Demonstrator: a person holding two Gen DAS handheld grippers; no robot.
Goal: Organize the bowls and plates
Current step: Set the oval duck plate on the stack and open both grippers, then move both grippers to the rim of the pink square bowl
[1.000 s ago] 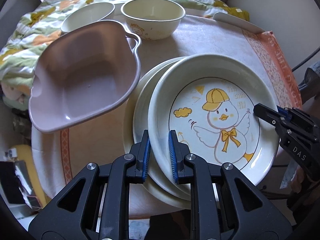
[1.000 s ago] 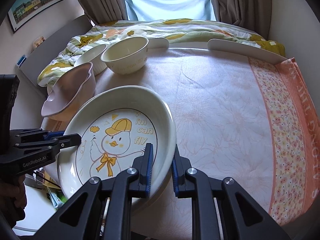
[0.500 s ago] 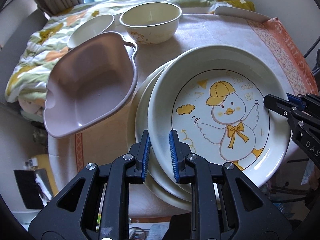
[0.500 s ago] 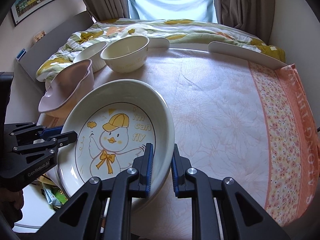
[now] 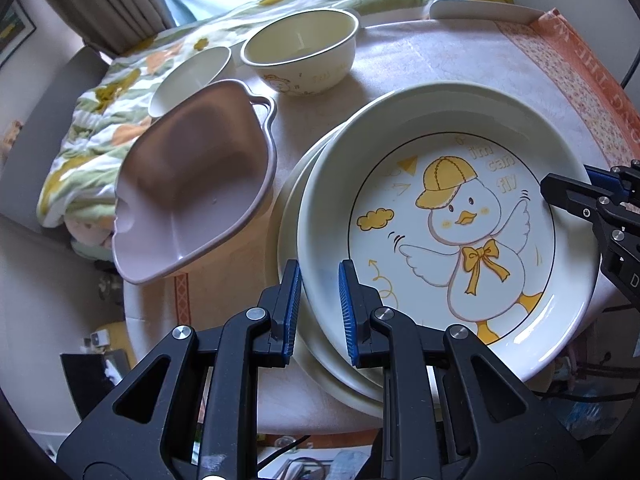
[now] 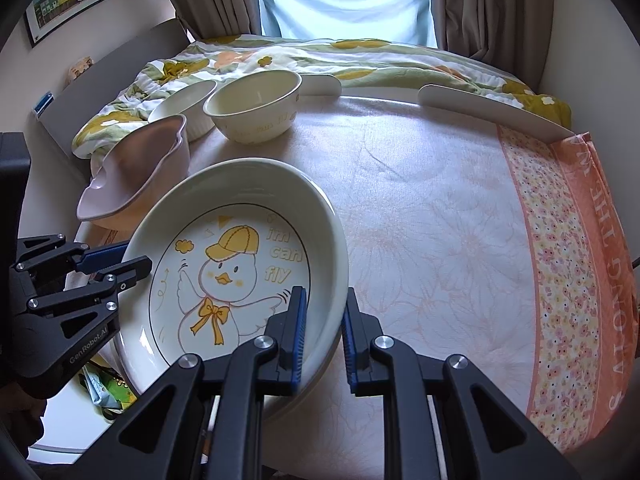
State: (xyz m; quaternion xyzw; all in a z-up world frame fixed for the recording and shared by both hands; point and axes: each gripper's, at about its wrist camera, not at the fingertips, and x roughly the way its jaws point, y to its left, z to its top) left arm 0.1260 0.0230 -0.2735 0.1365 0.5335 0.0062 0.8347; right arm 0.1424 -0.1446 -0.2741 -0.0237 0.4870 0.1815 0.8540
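Note:
A white duck plate (image 5: 448,232) (image 6: 240,264) sits on top of a stack of cream plates (image 5: 292,216) at the table's near left edge. My left gripper (image 5: 319,312) is shut on the duck plate's left rim. My right gripper (image 6: 324,332) is shut on its right rim. Each gripper shows in the other's view, the right one (image 5: 592,208) and the left one (image 6: 80,276). A pinkish-brown handled dish (image 5: 196,176) (image 6: 136,176) lies left of the stack. A cream bowl (image 5: 300,50) (image 6: 254,106) and a white bowl (image 5: 192,76) (image 6: 184,104) stand behind.
The round table (image 6: 420,208) has a floral cloth with an orange border (image 6: 568,280) on the right. White flat plates (image 6: 488,114) lie at the far rim against a flowered quilt (image 6: 360,60). The table's edge runs just under the plate stack.
Both grippers keep their hold on the duck plate. The views have drawn back and tilted a little, and the plate has shifted slightly over the stack.

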